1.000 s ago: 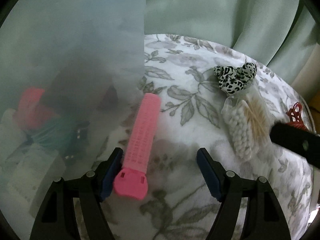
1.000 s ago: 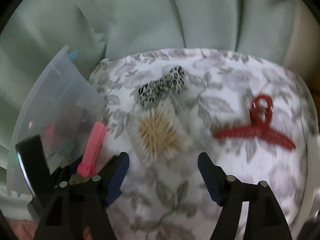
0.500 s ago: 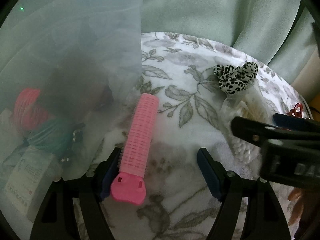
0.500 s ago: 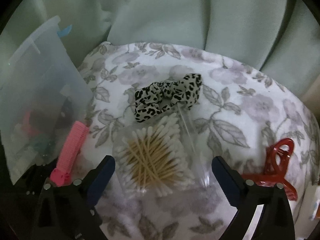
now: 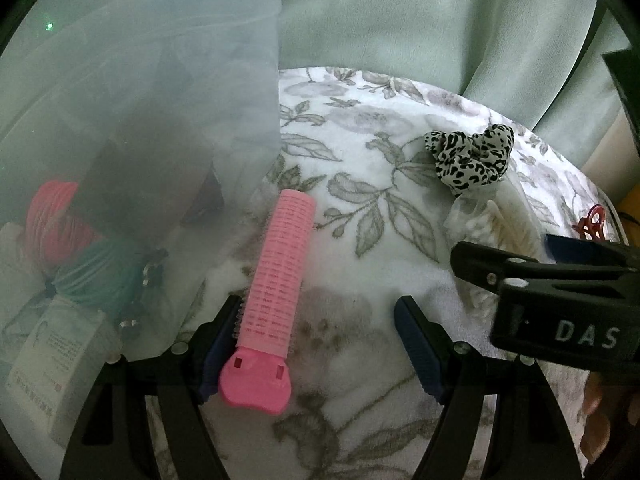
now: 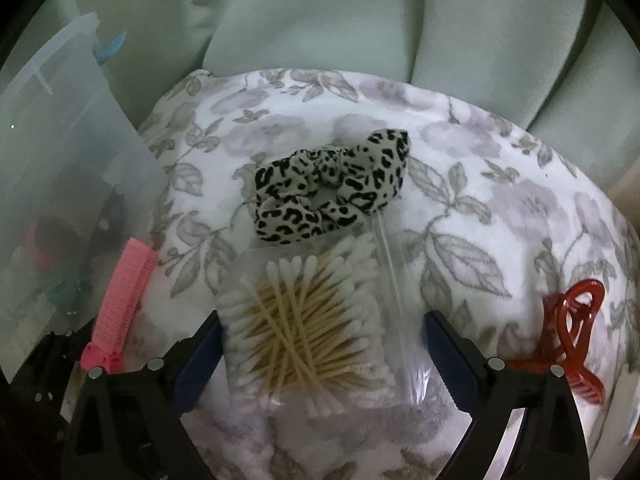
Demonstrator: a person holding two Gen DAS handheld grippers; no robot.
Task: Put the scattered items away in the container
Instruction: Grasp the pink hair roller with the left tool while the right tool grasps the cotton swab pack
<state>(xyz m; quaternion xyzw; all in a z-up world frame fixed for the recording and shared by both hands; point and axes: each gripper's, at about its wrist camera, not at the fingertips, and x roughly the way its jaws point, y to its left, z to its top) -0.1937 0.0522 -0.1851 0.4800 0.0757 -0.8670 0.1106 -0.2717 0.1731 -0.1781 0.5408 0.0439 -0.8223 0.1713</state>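
A pink hair roller clip (image 5: 276, 280) lies on the floral cloth beside the translucent plastic container (image 5: 140, 140); it also shows in the right wrist view (image 6: 120, 312). My left gripper (image 5: 316, 344) is open, its left finger touching the roller. My right gripper (image 6: 320, 352) is open and straddles a clear bag of cotton swabs (image 6: 304, 328). A leopard-print scrunchie (image 6: 332, 192) lies just beyond the bag. A red claw clip (image 6: 572, 328) lies to the right. The container (image 6: 60, 200) stands at the left.
The container holds several items, among them a red and a green bundle (image 5: 80, 256) and a white box (image 5: 52, 360). Green curtain (image 6: 320, 20) hangs behind the round cloth-covered surface (image 6: 500, 200). The right gripper's body (image 5: 560, 292) crosses the left wrist view.
My right gripper has moved left and forward from near the red claw clip to straddle the cotton swab bag. My left gripper has barely moved beside the pink roller.
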